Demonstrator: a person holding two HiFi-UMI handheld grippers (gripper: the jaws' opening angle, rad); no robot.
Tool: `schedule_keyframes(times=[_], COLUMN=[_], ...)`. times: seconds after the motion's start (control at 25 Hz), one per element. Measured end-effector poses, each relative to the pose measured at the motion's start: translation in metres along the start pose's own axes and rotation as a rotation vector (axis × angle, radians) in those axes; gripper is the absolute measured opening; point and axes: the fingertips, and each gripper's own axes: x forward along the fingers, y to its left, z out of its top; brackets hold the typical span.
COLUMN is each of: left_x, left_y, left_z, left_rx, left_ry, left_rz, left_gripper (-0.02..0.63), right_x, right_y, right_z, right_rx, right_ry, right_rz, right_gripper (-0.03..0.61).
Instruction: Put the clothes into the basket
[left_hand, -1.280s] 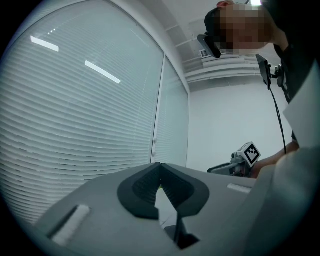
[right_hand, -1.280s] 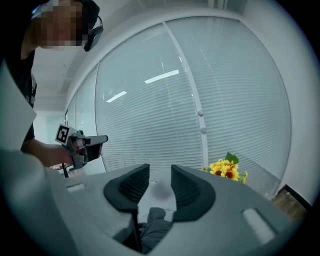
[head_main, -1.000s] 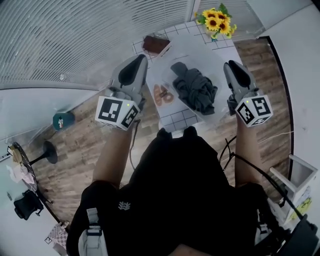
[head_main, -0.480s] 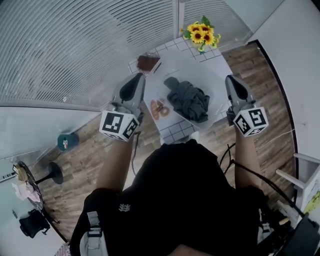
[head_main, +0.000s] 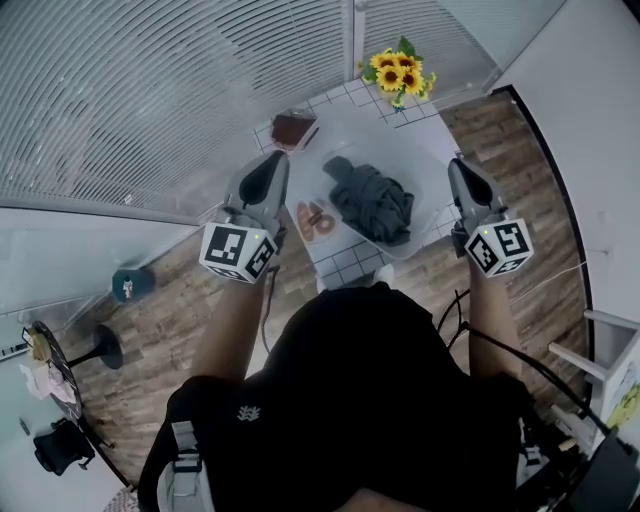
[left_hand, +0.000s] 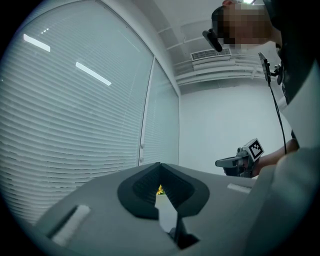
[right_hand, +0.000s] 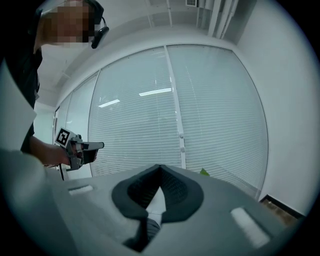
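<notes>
- Both hands had drawn back from the table over the last second. The left gripper and right gripper hung empty, jaws pressed together.
- Dark clothes lay inside the clear basket.
- Loading looked finished, so the next move was probably only to withdraw.

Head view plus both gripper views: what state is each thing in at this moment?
left claw: shut, nothing in it.
right claw: shut, nothing in it.
dark clothes: heaped inside the basket.
clear basket: standing on the table, holding the clothes.
sunflowers: upright at the table's far corner.
</notes>
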Motion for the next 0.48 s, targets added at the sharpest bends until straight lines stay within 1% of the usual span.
schedule_keyframes(times=[0.48], left_x=[-0.0054], left_y=[-0.0104], left_z=[0.0058], left_rx=[0.003], left_ry=[-0.003], left_rz=[0.006], left_gripper=[0.006], right_x=[-0.0091], right_y=[0.0], right_z=[0.0051], right_rx=[-0.017], right_ry=[-0.004], right_rz=[0.008], right_gripper=[0.002])
